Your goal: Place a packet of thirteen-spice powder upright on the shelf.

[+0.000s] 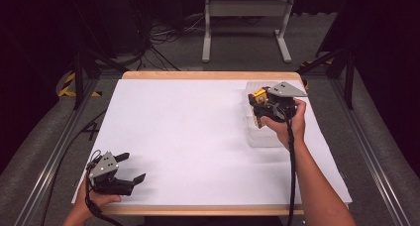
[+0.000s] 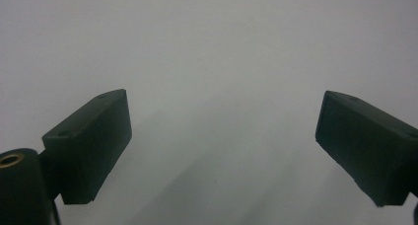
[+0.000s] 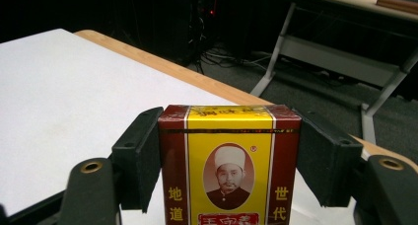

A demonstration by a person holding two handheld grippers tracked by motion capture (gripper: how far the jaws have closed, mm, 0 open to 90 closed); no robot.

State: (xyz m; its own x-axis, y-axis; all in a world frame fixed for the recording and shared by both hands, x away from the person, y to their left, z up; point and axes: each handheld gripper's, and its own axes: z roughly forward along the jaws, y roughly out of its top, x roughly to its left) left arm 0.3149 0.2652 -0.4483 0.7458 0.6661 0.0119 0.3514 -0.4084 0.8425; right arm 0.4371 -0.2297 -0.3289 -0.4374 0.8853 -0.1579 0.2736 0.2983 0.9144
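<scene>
Right gripper [image 1: 258, 107] clamped on a small red-and-yellow printed cardboard box [image 3: 229, 161], one black pad flat on each red side panel, the box upright between the jaws with its yellow top face level. In the high view we see this gripper held over a clear plastic tray [image 1: 262, 137] that sits on the white-covered wooden table [image 1: 188, 137]; the box [image 1: 259, 94] hangs just above the tray's far end, and whether it touches the tray we cannot tell. Left gripper [image 1: 130, 167] rests low on the sheet, well apart from the work, jaws spread wide with nothing between them. We judge the step in hand to be carrying the box at the tray. To do it well we would keep the grip square on the side panels, keep the box upright, and bring it straight down inside the tray's walls. Thin card may crush or tilt under the pads, so we would release only once the base is seated.
</scene>
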